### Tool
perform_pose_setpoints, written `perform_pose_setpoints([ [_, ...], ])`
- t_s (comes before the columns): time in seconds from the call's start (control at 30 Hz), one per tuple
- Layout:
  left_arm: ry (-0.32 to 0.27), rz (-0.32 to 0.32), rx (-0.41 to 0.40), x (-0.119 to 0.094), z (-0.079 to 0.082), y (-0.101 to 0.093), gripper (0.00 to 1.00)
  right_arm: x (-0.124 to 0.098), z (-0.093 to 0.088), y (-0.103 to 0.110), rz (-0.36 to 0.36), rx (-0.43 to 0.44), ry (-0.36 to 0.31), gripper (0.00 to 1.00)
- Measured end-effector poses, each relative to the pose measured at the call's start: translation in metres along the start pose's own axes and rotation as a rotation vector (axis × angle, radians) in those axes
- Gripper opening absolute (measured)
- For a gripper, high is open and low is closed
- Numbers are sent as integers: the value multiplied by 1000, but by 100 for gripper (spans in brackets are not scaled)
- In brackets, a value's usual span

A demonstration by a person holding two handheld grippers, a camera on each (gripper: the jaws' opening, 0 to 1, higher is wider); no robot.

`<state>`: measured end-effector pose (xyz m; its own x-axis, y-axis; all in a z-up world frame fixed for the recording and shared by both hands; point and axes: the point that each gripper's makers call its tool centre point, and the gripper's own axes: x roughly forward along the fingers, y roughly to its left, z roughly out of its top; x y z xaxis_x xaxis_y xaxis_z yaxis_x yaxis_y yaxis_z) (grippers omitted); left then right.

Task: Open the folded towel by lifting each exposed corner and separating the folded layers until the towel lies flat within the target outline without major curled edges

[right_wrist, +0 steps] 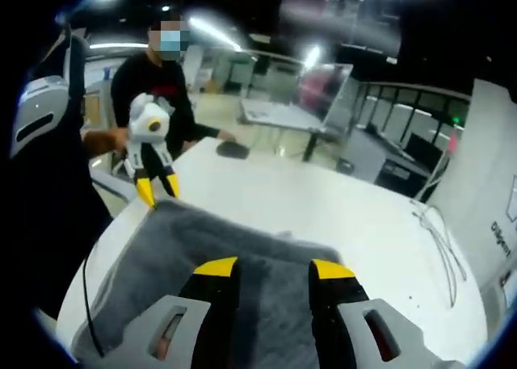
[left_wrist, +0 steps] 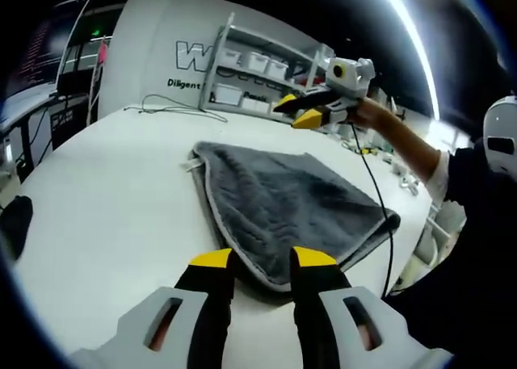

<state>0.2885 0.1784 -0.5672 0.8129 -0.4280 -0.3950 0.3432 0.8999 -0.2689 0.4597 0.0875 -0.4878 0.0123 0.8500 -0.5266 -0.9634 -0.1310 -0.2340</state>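
Item: grey towel (left_wrist: pixel 287 203), still folded, lying on the white table (left_wrist: pixel 105 199) near the table's edge on your side. No target outline can be made out on the tabletop in either view; it may be under the cloth or simply too faint to see.

Left gripper (left_wrist: pixel 262 260): jaws spread, empty, tips hovering just over the near corner of the towel, where the pale stitched hem comes to a rounded point. In the left gripper view the towel runs away from these jaws, widening toward a far corner with a small tag (left_wrist: pixel 191 165).

Right gripper (right_wrist: pixel 271 268): jaws spread, empty, held above the middle of the grey cloth. In the left gripper view it appears raised off the fabric beyond the towel's far edge, your hand behind it.

Key relation: your left gripper is the nearer one to an exposed corner, which lies directly ahead of and just below its tips. The right sits over the body of the cloth, not at an edge.

Judgement: unfolding has not begun; the layers lie stacked with no corner lifted. The next move likely calls for your left jaws to drop and close on the top layer only at that near corner.

Also present: cable (left_wrist: pixel 174 109) on the far tabletop; shelving with bins (left_wrist: pixel 250 74); a person (right_wrist: pixel 157 78) standing by the table.
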Motion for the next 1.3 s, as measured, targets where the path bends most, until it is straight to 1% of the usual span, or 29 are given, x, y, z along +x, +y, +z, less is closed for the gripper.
perform_pose_setpoints([
  [0.2,-9,4,-17,0,0,0,26,8,-5,-8,15,26,-3,32],
  [0.27,-7,8,-20,0,0,0,26,10,-5,-9,18,31,5,32],
  [0.4,-11,17,-18,-3,-1,0,24,16,-4,-17,28,36,7,32],
  [0.47,-9,15,-34,-3,-2,-1,24,18,-4,-21,26,33,9,32],
  [0.5,-8,16,-34,-3,-4,-2,23,20,-4,-27,29,34,9,32],
  [0.53,-7,17,-35,-4,-5,-2,23,21,-4,-30,30,37,9,32],
  [0.67,4,10,-51,-4,-10,-4,22,26,-5,-34,34,52,8,31],
  [0.7,0,11,-52,-4,-10,-4,21,27,-7,-42,32,53,9,31],
  [0.73,-3,15,-63,-4,-11,-3,20,29,-8,-44,28,52,8,31],
  [0.8,-5,18,-82,-3,-12,-1,19,32,-10,-43,26,56,8,31],
  [0.93,-5,15,-93,-1,-13,-2,18,34,-14,-45,27,51,25,31],
  [1.03,-18,29,-137,3,-14,0,15,35,-15,-46,32,48,27,31],
  [1.13,-25,36,-147,4,-14,0,12,37,-17,-48,39,52,28,31],
  [1.2,-35,43,-153,5,-13,0,9,39,-19,-46,44,55,32,31],
  [1.3,-53,47,-188,7,-12,0,4,41,-23,-50,50,50,44,31],
])
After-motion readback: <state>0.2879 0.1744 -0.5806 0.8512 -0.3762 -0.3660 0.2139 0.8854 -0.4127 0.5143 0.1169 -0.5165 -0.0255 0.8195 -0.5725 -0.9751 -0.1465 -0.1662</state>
